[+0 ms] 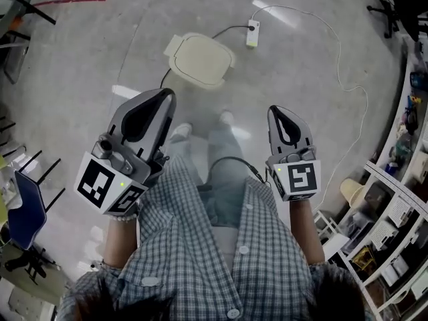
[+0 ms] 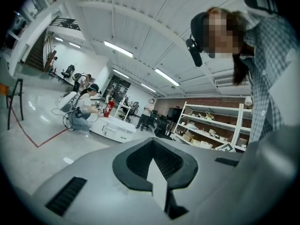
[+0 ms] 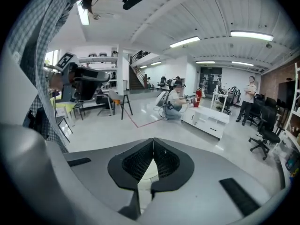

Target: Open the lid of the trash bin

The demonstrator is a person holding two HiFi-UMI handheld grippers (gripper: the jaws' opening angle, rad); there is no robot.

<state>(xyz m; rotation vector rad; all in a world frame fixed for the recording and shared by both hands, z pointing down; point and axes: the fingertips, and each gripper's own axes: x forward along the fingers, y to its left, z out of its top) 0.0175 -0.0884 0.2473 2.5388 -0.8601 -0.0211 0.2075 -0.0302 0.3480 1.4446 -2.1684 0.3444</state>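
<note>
The trash bin (image 1: 200,60) stands on the grey floor ahead of my feet, seen from above; its cream lid lies flat and closed. My left gripper (image 1: 165,96) is held in the air short of the bin and slightly to its left, jaws together, nothing in them. Farther right, my right gripper (image 1: 276,111) is also shut and empty, well clear of the bin. In the left gripper view the left gripper (image 2: 153,142) points out across the room with its dark pads (image 2: 166,163) meeting at the tip. The right gripper (image 3: 153,140) looks the same in its own view.
A white power strip (image 1: 252,33) lies beyond the bin, its cable running past the lid. Shelving (image 1: 394,212) lines the right side and a blue chair (image 1: 27,209) stands at the left. A person crouches (image 2: 86,109) by a low white cabinet (image 3: 211,120) far off.
</note>
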